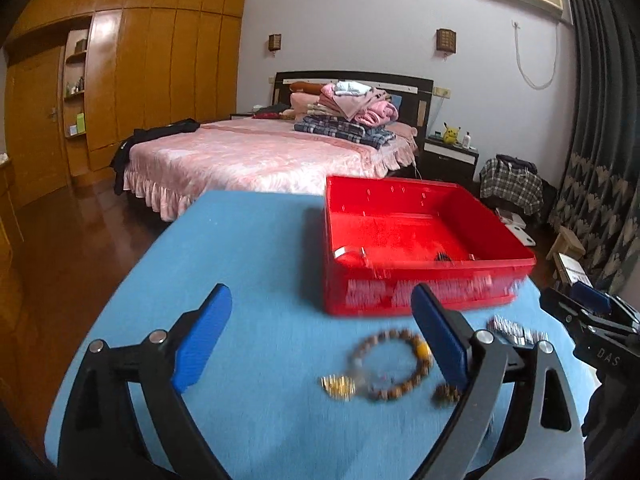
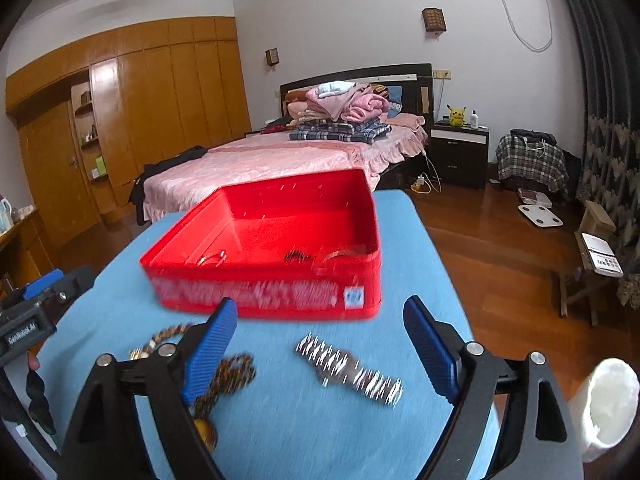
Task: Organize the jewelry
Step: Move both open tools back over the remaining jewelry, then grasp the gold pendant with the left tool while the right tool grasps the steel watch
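While both tongs gape empty, left gripper (image 1: 320, 336) over brown wooden bead bracelet (image 1: 400, 364), right gripper (image 2: 320, 344) over silver metal watch (image 2: 348, 368): likely to snag neighbouring trinkets.

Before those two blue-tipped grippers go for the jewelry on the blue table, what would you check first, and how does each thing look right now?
1. Left gripper open and empty: ok.
2. Right gripper open and empty: ok.
3. Metal watch lies free on the blue table, between the right gripper's fingers: ok.
4. Bead bracelet lies free between the left gripper's fingers: ok, though the gold piece beside it may be touching; cannot tell.
5. Red box open, with floor space left: ok.
6. Sharp view of the small pieces: not ok, both pictures are blurred.
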Action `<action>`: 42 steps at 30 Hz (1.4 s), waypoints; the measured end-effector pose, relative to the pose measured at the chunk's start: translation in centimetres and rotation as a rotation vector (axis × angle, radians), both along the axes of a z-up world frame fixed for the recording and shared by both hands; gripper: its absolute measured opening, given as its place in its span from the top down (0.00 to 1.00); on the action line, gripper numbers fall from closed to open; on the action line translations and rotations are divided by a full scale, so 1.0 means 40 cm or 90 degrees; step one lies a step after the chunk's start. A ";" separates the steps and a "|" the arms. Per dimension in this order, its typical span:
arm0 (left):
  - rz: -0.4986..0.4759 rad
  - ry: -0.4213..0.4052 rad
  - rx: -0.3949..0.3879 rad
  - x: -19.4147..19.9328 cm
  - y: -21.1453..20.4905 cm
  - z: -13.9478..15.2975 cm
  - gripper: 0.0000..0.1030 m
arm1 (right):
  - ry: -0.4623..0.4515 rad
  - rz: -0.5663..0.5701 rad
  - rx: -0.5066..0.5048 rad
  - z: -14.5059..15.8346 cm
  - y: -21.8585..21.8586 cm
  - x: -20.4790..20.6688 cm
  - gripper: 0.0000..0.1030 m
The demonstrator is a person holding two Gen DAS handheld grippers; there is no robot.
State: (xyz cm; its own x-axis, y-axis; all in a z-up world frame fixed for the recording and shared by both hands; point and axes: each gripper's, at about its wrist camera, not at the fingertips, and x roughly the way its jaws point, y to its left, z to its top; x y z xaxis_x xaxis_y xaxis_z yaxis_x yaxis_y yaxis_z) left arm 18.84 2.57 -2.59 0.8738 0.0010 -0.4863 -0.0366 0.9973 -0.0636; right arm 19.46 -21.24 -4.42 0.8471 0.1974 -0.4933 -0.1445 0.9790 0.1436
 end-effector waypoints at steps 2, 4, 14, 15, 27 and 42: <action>-0.002 0.004 0.003 -0.025 -0.003 -0.018 0.13 | -0.001 0.000 -0.013 -0.006 0.010 -0.020 0.15; -0.008 0.013 0.003 -0.043 -0.004 -0.038 0.13 | 0.000 0.003 -0.019 -0.018 0.018 -0.043 0.13; -0.016 0.060 0.010 -0.065 0.000 -0.112 0.13 | 0.025 0.001 -0.019 -0.071 0.010 -0.095 0.13; -0.014 0.064 0.006 -0.065 0.000 -0.116 0.13 | 0.026 0.000 -0.018 -0.073 0.006 -0.095 0.13; -0.030 0.173 -0.034 0.022 0.019 -0.169 0.44 | 0.024 -0.002 -0.005 -0.075 -0.004 -0.091 0.13; -0.055 0.200 -0.012 0.071 -0.005 -0.171 0.75 | 0.028 -0.008 0.006 -0.073 -0.012 -0.081 0.13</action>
State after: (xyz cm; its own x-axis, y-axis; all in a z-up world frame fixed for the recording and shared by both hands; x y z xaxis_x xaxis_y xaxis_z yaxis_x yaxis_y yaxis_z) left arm 21.70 2.35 -9.44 0.6777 -0.0782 -0.7312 0.0273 0.9963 -0.0812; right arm 16.21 -21.71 -7.35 0.8272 0.1927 -0.5278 -0.1264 0.9791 0.1594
